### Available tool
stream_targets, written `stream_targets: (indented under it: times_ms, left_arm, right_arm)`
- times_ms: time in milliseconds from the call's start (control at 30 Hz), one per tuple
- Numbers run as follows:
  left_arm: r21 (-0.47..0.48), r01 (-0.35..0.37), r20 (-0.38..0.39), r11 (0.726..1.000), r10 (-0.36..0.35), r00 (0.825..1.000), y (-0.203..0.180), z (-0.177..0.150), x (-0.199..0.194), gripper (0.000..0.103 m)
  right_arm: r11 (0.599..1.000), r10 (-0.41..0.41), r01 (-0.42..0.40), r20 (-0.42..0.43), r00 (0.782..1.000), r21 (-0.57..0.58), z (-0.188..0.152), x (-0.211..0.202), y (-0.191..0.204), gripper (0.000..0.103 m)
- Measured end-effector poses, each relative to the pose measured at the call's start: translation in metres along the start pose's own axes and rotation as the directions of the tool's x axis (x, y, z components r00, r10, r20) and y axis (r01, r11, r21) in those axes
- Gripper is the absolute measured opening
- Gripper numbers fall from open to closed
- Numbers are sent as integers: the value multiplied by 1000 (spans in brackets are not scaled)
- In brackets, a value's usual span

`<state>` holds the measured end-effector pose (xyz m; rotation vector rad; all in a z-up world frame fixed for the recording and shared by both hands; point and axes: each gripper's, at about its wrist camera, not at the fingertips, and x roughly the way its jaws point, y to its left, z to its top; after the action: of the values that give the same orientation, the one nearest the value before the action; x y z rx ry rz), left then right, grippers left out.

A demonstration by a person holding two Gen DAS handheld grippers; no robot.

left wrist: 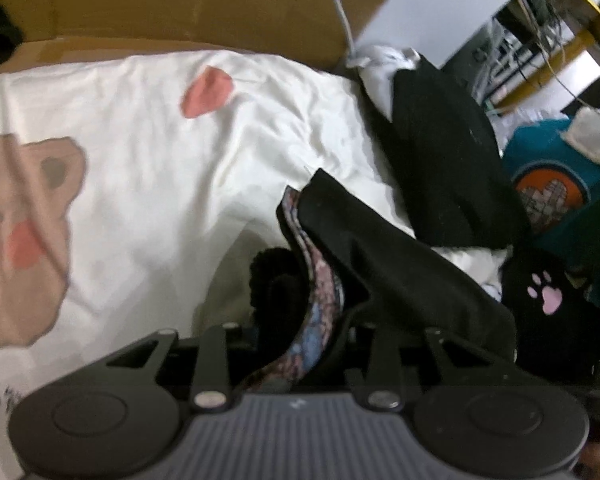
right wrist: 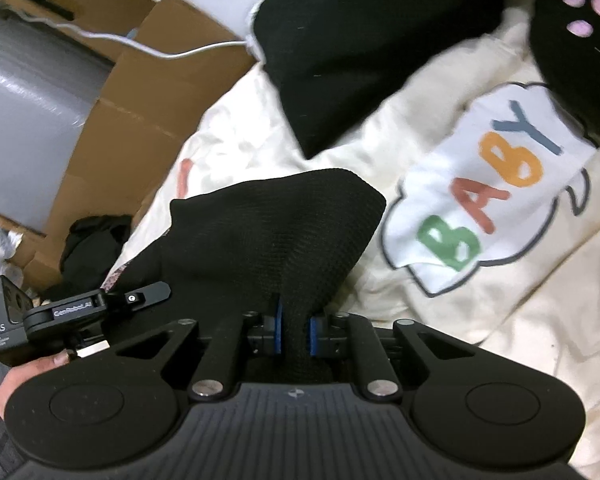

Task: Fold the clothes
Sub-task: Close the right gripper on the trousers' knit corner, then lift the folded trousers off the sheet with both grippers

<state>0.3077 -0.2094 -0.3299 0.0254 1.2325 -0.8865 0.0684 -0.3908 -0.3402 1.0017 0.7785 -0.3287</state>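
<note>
Your right gripper (right wrist: 295,334) has its blue pads (right wrist: 277,330) clamped on a bunched fold of the black knit garment (right wrist: 276,232), which rises between them and spreads over the cream sheet (right wrist: 500,320). Your left gripper (left wrist: 320,332) is closed on the same garment's black edge with a patterned lining (left wrist: 314,320); its fingertips are buried under the cloth, so the pads cannot be seen. On the sheet, just beyond the garment, a cloud patch (right wrist: 484,196) reads "BABY". The left gripper's body (right wrist: 96,302) reads "GenRobot.AI" and "DAS"; smaller print there is illegible.
</note>
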Motion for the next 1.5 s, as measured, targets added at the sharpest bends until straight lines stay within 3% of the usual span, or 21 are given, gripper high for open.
stream_targets:
  times_ms: [333,567,800,1067,1500]
  left_arm:
    - [-45,-121,30,992,123,992,-12,-17,-36,32]
    - [-71,-209,28,975,211,977,-20,-27,-58,31]
    - [-124,-266,47,956,273,961,-26,-33,-82,31]
    - [-164,-278,97,946,296,950,-37,-44,-111,31]
    - [-166,-276,264,947,312,913,-69,-53,-173,31]
  right_arm:
    - [998,29,-32,-51,998,-47,-3,-10,29,12]
    - [997,47,-54,-111,993,-63,6,-1,41,12]
    - [985,16,-42,-153,988,-168,19,0,69,12]
    - [963,-6,-39,-167,986,-266,24,-14,94,12]
    - [880,7,-31,-53,999,-473,40,-68,162,11]
